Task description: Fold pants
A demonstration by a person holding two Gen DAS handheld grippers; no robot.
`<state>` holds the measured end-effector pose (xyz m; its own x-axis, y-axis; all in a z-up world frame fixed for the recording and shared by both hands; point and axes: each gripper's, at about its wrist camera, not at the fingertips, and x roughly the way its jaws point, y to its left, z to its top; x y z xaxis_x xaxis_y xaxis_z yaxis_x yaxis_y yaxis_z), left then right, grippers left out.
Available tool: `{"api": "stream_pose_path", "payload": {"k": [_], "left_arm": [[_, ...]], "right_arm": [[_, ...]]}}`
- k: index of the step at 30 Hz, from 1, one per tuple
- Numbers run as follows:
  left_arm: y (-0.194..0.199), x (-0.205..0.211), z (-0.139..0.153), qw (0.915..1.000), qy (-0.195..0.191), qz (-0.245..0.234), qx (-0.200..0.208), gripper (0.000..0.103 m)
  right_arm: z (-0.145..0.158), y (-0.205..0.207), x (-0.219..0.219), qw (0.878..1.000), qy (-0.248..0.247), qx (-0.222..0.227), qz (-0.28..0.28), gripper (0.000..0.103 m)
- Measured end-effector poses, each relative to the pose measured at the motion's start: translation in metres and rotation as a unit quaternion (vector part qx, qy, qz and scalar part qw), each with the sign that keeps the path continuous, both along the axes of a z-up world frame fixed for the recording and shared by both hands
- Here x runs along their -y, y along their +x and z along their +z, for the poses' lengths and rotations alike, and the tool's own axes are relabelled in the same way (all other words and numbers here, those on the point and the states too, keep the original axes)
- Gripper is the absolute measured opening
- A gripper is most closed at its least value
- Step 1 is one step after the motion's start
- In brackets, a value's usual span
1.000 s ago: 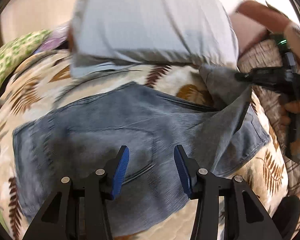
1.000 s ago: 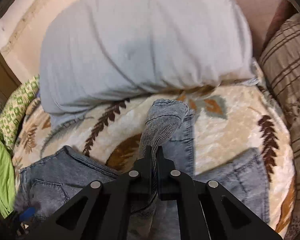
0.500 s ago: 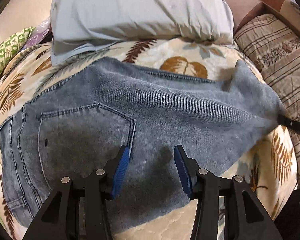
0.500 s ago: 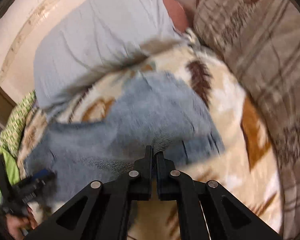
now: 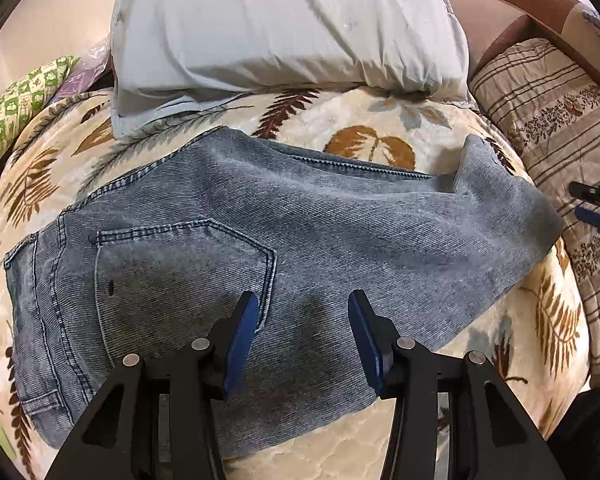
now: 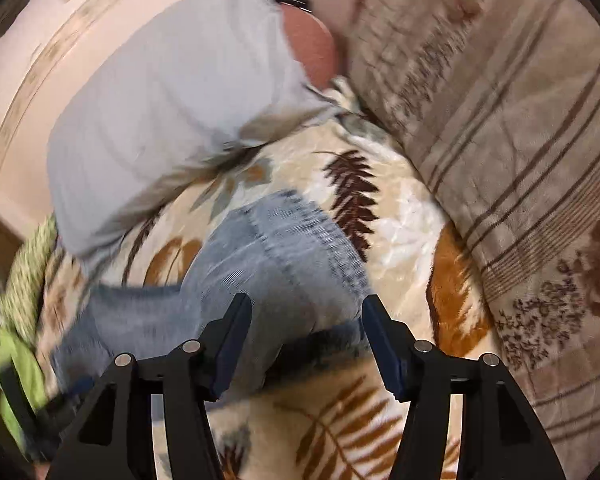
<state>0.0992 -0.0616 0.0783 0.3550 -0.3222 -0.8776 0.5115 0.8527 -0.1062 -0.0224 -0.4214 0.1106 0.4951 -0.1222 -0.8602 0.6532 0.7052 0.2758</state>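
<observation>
Leaf-patterned bed carries the pants folded flat (pocket up); left tongs and right tongs hover agape, empty, free to regrip

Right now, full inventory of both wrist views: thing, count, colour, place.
jeans: 1, faded blue, folded, flat on the blanket
blanket: 1, cream with brown leaf print, covers the bed
pillow: 1, pale grey-blue, behind the jeans
striped cover: 1, beige with brown stripes, right of the blanket
green cloth: 1, green patterned, far left edge
left tool: 1, black with blue pads, open above the jeans
right tool: 1, black with blue pads, open, holding nothing
</observation>
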Motion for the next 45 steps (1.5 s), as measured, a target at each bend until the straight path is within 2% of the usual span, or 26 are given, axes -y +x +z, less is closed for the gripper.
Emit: {"api": "stream_pose_path", "payload": {"k": [4,7,12,13,15,16,19,21,23,25,28,29,30,33,36,38,41,45], "left_arm": [[0.003,0.002,-0.006,1.0000,0.004,-0.001,-0.003,0.046],[0.005,0.006,-0.011,1.0000,0.005,0.002,-0.005,0.046],[0.007,0.013,-0.016,1.0000,0.008,-0.002,-0.004,0.046],[0.007,0.014,-0.017,0.9999,0.009,-0.004,-0.005,0.046],[0.007,0.016,-0.019,0.9999,0.014,-0.005,-0.005,0.046],[0.007,0.016,-0.020,0.9999,0.015,-0.005,-0.005,0.046],[0.008,0.017,-0.022,0.9998,0.017,-0.005,-0.007,0.046],[0.009,0.017,-0.023,0.9998,0.018,-0.004,-0.009,0.046],[0.010,0.017,-0.024,0.9998,0.018,-0.002,-0.011,0.046],[0.010,0.017,-0.026,0.9997,0.019,0.002,-0.014,0.046],[0.009,0.015,-0.026,0.9997,0.017,0.004,-0.017,0.046],[0.009,0.013,-0.024,0.9997,0.017,0.005,-0.016,0.046],[0.008,0.011,-0.022,0.9997,0.017,0.005,-0.014,0.046],[0.009,0.001,-0.016,0.9998,0.014,0.012,-0.009,0.046],[0.011,-0.008,-0.011,0.9997,0.013,0.022,-0.005,0.046],[0.013,-0.013,-0.010,0.9995,0.011,0.030,-0.005,0.046],[0.017,-0.018,-0.013,0.9992,0.010,0.035,-0.013,0.046],[0.022,-0.018,-0.023,0.9991,0.018,0.034,-0.016,0.046]], "right_arm": [[-0.037,0.001,0.017,0.996,0.078,-0.002,-0.050,0.059],[-0.062,-0.003,0.018,0.988,0.134,0.011,-0.081,0.059],[-0.078,-0.004,0.016,0.977,0.169,0.051,-0.117,0.056],[-0.079,-0.004,0.016,0.974,0.178,0.063,-0.125,0.049],[-0.079,-0.003,0.017,0.973,0.175,0.071,-0.132,0.028],[-0.076,-0.004,0.017,0.976,0.158,0.070,-0.135,0.014],[-0.049,-0.010,0.008,0.989,0.058,0.066,-0.122,0.011],[-0.033,-0.016,0.000,0.992,-0.001,0.063,-0.107,0.011],[-0.028,-0.025,-0.008,0.993,-0.033,0.052,-0.101,0.011],[-0.039,-0.032,-0.012,0.995,-0.030,0.023,-0.096,0.012],[-0.066,-0.038,-0.012,0.994,-0.003,-0.046,-0.094,0.031],[-0.068,-0.041,-0.011,0.994,0.004,-0.051,-0.099,0.037],[-0.067,-0.046,-0.010,0.993,0.004,-0.049,-0.105,0.039],[-0.046,-0.046,-0.008,0.993,-0.031,-0.038,-0.104,0.040],[-0.022,-0.029,-0.004,0.995,-0.067,-0.022,-0.067,0.040],[-0.018,-0.007,0.002,0.997,-0.067,-0.020,-0.033,0.045],[-0.028,0.028,0.016,0.999,-0.043,-0.032,-0.001,0.045],[-0.048,0.056,0.026,0.998,-0.032,-0.055,0.003,0.045]]}}
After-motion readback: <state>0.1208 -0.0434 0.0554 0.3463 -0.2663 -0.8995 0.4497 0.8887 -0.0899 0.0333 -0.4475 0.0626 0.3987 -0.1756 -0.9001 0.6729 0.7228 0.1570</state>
